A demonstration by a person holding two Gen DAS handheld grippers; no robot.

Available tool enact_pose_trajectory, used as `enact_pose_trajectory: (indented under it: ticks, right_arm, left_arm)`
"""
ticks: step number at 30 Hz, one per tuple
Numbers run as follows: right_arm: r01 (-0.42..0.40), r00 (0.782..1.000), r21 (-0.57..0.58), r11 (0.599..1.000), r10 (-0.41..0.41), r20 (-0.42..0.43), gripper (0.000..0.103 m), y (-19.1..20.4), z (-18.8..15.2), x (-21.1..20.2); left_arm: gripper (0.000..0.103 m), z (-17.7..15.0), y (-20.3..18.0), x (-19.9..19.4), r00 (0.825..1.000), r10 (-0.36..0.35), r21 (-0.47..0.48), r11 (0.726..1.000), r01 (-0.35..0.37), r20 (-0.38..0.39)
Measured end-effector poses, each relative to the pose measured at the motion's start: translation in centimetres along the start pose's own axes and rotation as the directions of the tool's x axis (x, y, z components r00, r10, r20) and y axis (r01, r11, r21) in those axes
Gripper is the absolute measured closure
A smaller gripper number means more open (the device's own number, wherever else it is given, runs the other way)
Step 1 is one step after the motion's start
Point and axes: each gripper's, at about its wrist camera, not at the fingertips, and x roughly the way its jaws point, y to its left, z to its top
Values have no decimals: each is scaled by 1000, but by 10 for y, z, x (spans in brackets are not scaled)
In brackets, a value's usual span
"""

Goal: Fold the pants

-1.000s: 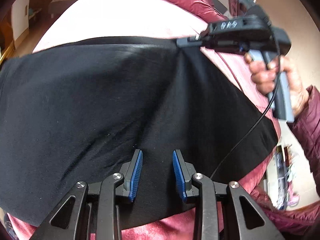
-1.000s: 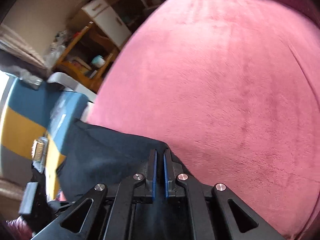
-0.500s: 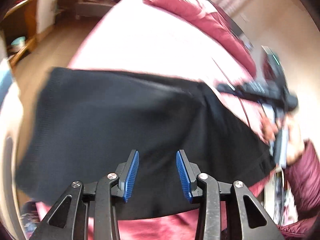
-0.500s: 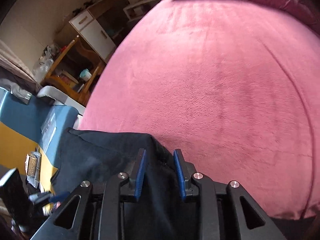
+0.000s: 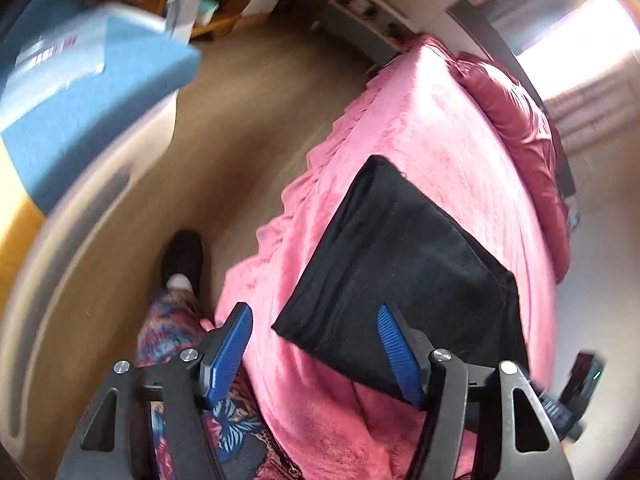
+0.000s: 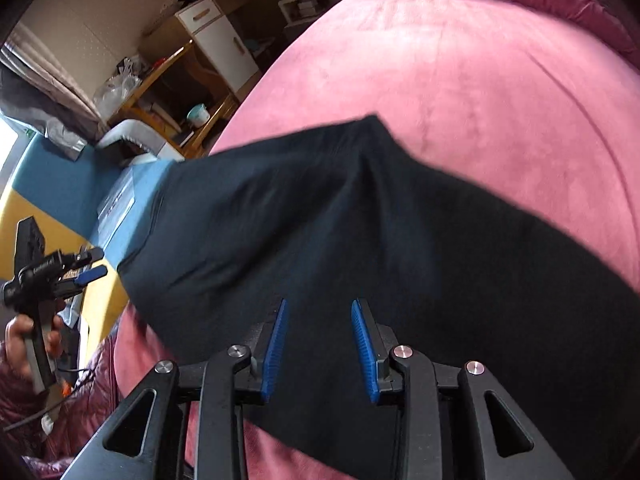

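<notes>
The black pants (image 5: 404, 276) lie folded into a flat rectangle on the pink bed cover (image 5: 436, 128). They also fill the middle of the right wrist view (image 6: 360, 232). My left gripper (image 5: 316, 348) is wide open and empty, raised above the near corner of the pants at the bed's edge. My right gripper (image 6: 320, 344) is open and empty, just above the near part of the pants. The left gripper also shows at the left of the right wrist view (image 6: 90, 266), held in a hand off the bed.
A dark red quilt (image 5: 516, 120) lies bunched along the far side of the bed. The person's patterned trouser leg (image 5: 172, 320) and dark shoe (image 5: 182, 256) stand on the brown floor beside the bed. A blue and yellow object (image 5: 80, 92) and a wooden shelf (image 6: 168, 96) stand to the left.
My right gripper has opened and let go of the pants, then pulled back. My left gripper has opened wider, lifted away and swung left toward the bed's edge.
</notes>
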Motion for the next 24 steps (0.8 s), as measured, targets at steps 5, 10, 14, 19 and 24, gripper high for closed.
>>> enact_pose_trajectory:
  ticks: [5, 10, 14, 19, 24]
  right_arm:
    - [-4, 1000, 20, 1000, 4, -12, 69, 2, -19, 1]
    - [3, 1000, 29, 1000, -2, -21, 66, -2, -29, 1]
    - [6, 1000, 43, 999, -6, -19, 65, -3, -36, 0]
    - [15, 1000, 46, 999, -14, -12, 65, -7, -43, -6]
    - [30, 999, 55, 998, -29, -25, 65, -12, -55, 1]
  left_arm:
    - [39, -4, 0, 18, 999, -28, -79, 997, 24, -46]
    - [70, -8, 4, 28, 997, -10, -77, 997, 4, -73]
    - [85, -8, -3, 28, 999, -11, -31, 999, 10, -45]
    - [95, -8, -19, 10, 999, -35, 57, 998, 33, 35]
    - [95, -8, -17, 23, 998, 59, 87, 994, -59, 4]
